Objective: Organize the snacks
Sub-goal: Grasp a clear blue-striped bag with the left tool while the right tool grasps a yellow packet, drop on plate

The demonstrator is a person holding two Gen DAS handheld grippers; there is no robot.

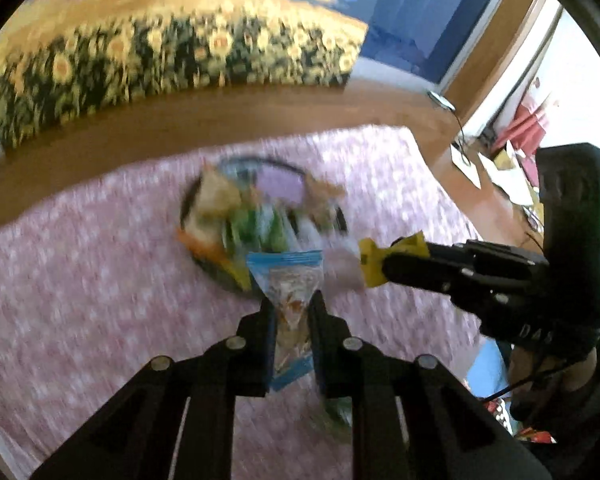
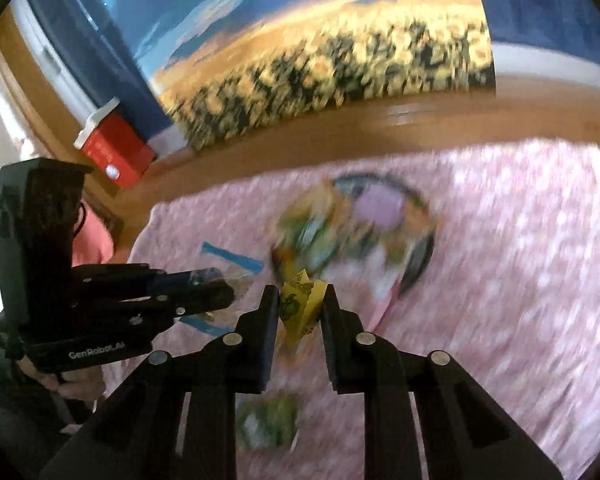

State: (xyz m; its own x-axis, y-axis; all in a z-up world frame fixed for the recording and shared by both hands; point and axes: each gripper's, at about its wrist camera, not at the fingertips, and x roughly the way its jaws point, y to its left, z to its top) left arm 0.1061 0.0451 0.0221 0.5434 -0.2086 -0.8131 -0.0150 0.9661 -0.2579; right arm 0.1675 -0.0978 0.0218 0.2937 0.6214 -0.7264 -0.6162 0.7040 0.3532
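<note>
— Gripping one snack each, are they?

— Yes. The left gripper is closed on a clear packet with blue ends, pinched at its middle so the top fans out ahead of the fingers. The right gripper is clamped on a yellow packet, held by one end, so the rest sticks forward, free to drop.

— Why side by side?

— My guess is that both are heading for the same place: the tray, a dark-rimmed round one lying just ahead of both tips, toward the far edge of the pink cloth. Snacks are already heaped on its near side, while the far part still shows bare purple.

— So both packets are in the air?

— Clear of the cloth, as far as the blur allows. The yellow one hangs just beside the tray's right rim in the left view.

— Anything left over?

— A green packet lies on the cloth under the right fingers, near the front edge, likely waiting its turn. The backdrop is a sunflower poster.
</note>
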